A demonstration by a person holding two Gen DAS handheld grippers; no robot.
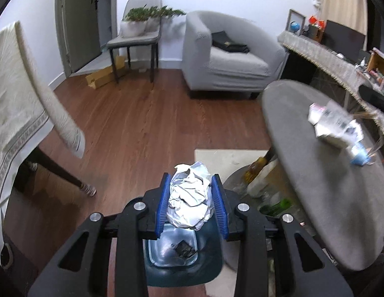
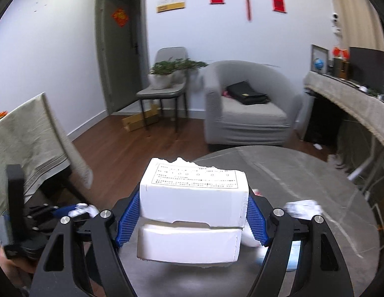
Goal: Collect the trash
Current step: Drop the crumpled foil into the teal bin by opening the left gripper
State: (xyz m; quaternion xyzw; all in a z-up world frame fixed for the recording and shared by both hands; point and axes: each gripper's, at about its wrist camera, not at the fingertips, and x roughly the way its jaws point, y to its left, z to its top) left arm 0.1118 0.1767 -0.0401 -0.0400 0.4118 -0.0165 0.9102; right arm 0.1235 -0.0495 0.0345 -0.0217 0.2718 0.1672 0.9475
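The setting is a living room with a wood-plank floor [image 1: 132, 123], a grey armchair [image 1: 229, 57] against the white wall, and a grey dining chair [image 1: 140, 32] bearing potted plants [image 1: 147, 14] near a dark door [image 1: 80, 24]. A black bag [image 1: 229, 43] lies on the armchair seat. A round grey table [image 1: 303, 173] occupies the right side of the left wrist view, with a cluster of crumpled packaging and paper scraps [image 1: 335, 128] lying on its top. A cloth-covered table [image 1: 16, 104] stands at the left edge. The left gripper [image 1: 192, 198] is clamped on a crumpled ball of white paper [image 1: 189, 195]; both blue pads [image 1: 163, 205] press against its sides. The ball sits directly above the opening of a dark teal trash bin [image 1: 206, 267], which stands on the floor beside the round table and has a clear liner [image 1: 167, 247] with one dark scrap [image 1: 184, 248] at the bottom. The right gripper [image 2: 192, 215] is clamped on a white cardboard box [image 2: 194, 198] with a torn upper edge and a printed label on its top face; the blue pads [image 2: 128, 220] bear on both end walls. The box is held above the grey tabletop [image 2: 303, 178], clear of the surface. More white scraps [image 2: 303, 209] lie on the tabletop to the right of this gripper. In the right wrist view the left gripper [image 2: 75, 210] appears at lower left, off the table edge.
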